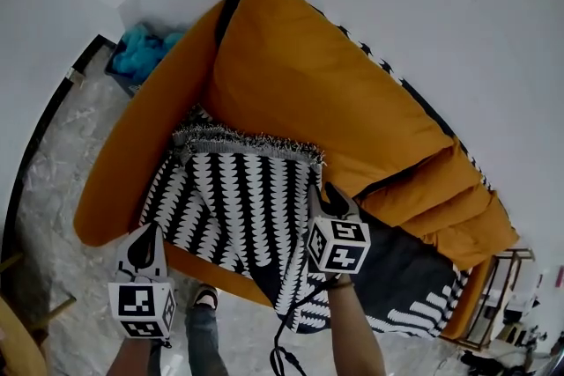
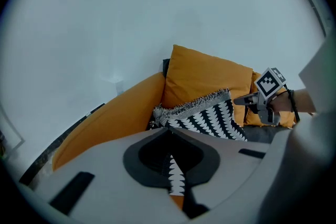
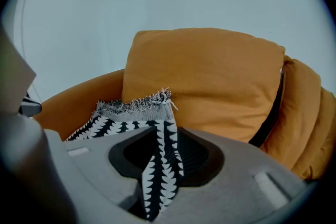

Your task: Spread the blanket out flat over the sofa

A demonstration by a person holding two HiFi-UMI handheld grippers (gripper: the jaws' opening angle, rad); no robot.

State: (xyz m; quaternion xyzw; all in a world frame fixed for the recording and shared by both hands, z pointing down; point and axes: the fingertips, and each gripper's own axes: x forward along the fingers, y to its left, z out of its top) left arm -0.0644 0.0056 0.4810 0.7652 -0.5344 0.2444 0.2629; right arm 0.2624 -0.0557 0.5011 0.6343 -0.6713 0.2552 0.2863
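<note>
- Left tool: at the sofa's front edge, near its left armrest. Clenched on a pinch of the blanket; a patterned strip shows between the jaws in the left gripper view.
- Right tool: over the sofa seat, at the blanket's right edge. Clenched on a fold of the blanket, which runs up through the jaws in the right gripper view.
- Blanket: black-and-white scallop pattern. It lies on the left part of the sofa seat between the two tools, rumpled and not flat; its near part hangs over the sofa front.
- Fringe edge: grey, at the back of the sofa seat, bunched against the foot of the big back cushion.
- Dark cloth: covers the sofa seat right of the right tool, with white pattern along its near edge.
- Smaller cushions: orange, stacked at the sofa's right end.
- Blue cloth: heaped in a bin behind the sofa's left armrest, against the wall.
</note>
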